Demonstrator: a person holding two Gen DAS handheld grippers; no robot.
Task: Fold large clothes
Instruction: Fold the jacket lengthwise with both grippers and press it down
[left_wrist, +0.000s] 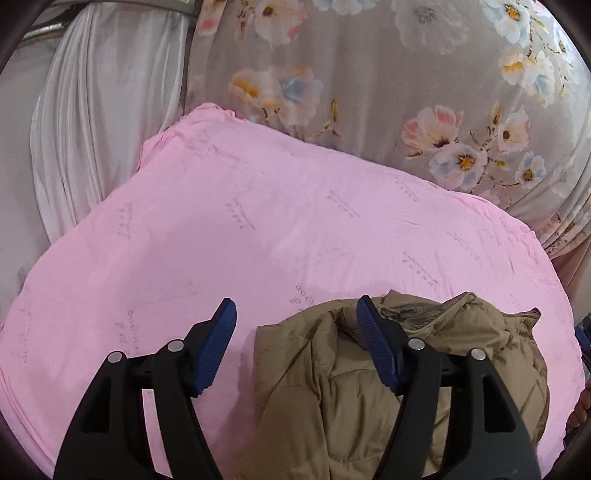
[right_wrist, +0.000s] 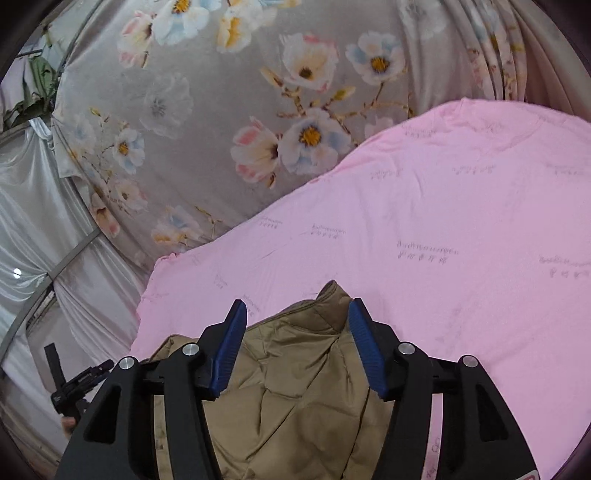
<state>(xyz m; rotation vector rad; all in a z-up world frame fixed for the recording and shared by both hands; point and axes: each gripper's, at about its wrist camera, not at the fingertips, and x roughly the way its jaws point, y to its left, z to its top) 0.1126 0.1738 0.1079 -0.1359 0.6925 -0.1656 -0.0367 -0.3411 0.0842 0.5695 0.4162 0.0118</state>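
A tan padded jacket (left_wrist: 332, 387) lies bunched on the pink sheet (left_wrist: 258, 229), at the near edge. In the left wrist view my left gripper (left_wrist: 295, 314) is open and empty above the jacket's left edge; its right finger is over the jacket, its left finger over bare sheet. In the right wrist view the jacket (right_wrist: 295, 387) lies under my right gripper (right_wrist: 297, 314), which is open and empty, with the jacket's raised fold between the blue pads (right_wrist: 365, 350). I cannot tell whether either gripper touches the fabric.
A grey floral curtain (left_wrist: 369, 74) hangs behind the pink surface, and white drapes (left_wrist: 92, 110) hang to the left. In the right wrist view the other gripper (right_wrist: 70, 384) shows at the lower left, off the sheet (right_wrist: 461, 221).
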